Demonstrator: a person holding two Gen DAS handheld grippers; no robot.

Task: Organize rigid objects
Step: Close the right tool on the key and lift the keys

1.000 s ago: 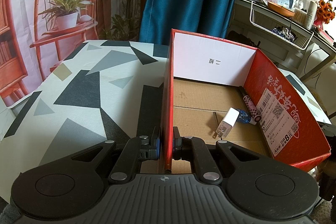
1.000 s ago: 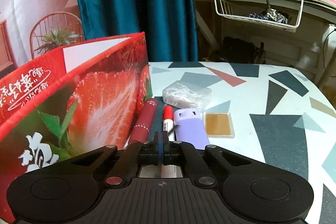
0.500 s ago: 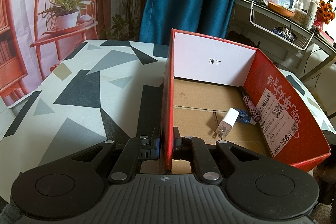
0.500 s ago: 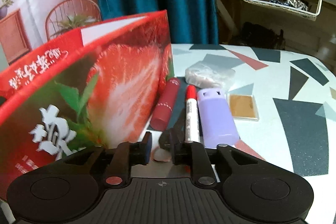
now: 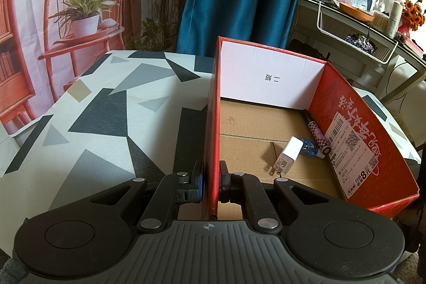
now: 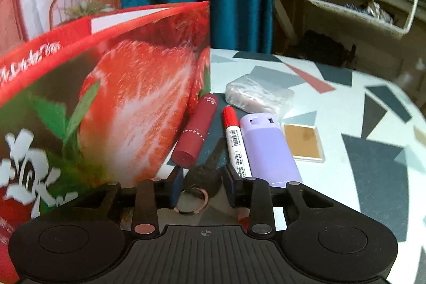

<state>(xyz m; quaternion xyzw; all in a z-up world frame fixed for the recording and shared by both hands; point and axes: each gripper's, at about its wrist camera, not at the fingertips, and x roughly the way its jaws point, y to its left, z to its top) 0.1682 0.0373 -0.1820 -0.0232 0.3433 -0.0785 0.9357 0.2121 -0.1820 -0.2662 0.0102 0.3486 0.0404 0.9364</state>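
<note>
My left gripper (image 5: 211,178) is shut on the left wall of the red strawberry box (image 5: 213,108), one pad outside and one inside. On the box floor lie a white charger (image 5: 287,156), a blue item (image 5: 308,148) and a checkered tube (image 5: 319,140). My right gripper (image 6: 203,177) is low over the table beside the box (image 6: 119,97), and its jaws are opening. A black key (image 6: 203,176) with a ring lies between the fingers, with a gap on both sides. Ahead lie a dark red lipstick (image 6: 195,135), a red marker (image 6: 235,140) and a purple case (image 6: 269,148).
A clear plastic packet (image 6: 258,95) and an amber square tile (image 6: 303,141) lie beyond the purple case. The patterned tablecloth (image 5: 106,119) spreads left of the box. A teal curtain and a cluttered shelf with a wire basket (image 6: 354,15) stand behind the table.
The right gripper's jaws have gone from shut to parted, and it has tipped closer to the table, bringing the key between its fingers. The left gripper holds the box wall as before.
</note>
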